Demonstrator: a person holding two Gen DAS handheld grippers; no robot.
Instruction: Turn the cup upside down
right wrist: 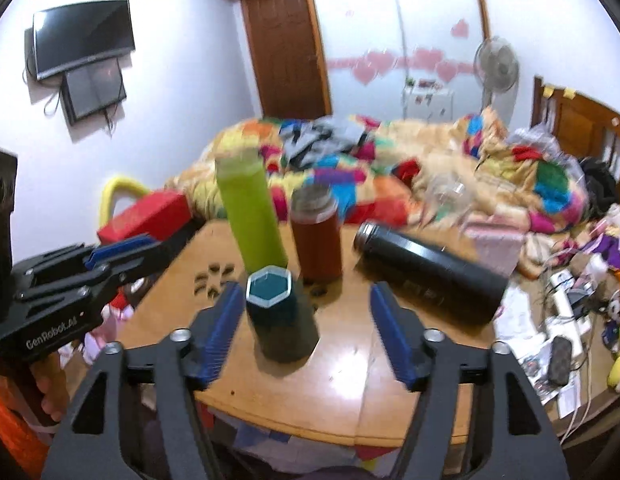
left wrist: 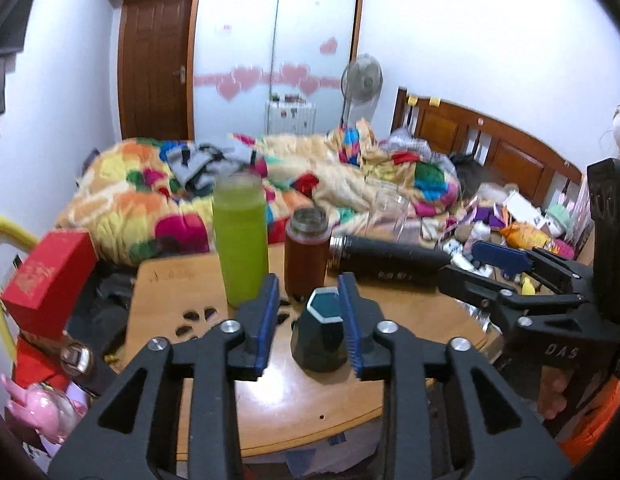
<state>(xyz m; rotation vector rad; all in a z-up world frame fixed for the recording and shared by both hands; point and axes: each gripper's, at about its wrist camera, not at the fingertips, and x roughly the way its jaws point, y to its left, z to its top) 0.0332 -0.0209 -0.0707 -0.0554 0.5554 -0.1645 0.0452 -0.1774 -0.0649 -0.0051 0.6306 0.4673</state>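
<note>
The left hand-held gripper has its blue ribbed pads parted only a little wider than the dark teal faceted cup with a pale hexagonal rim, which stands upright on the round wooden table between them. The right pad lies against the cup's wall or just beside it; the left pad stands clear at nine o'clock. Nothing is gripped yet.

The right hand-held gripper is spread wide and empty, with the same cup just inside its left pad, towards ten o'clock of the gap's centre.

To do this step well, I judge one gripper should centre on the cup, close squarely on opposite flat facets below the rim, lift clear, then roll half a turn before setting the rim down.

Beyond the cup, at twelve o'clock, stand a tall green bottle and a brown-red flask; a black flask lies on its side at one o'clock, so the roll needs room.
</note>
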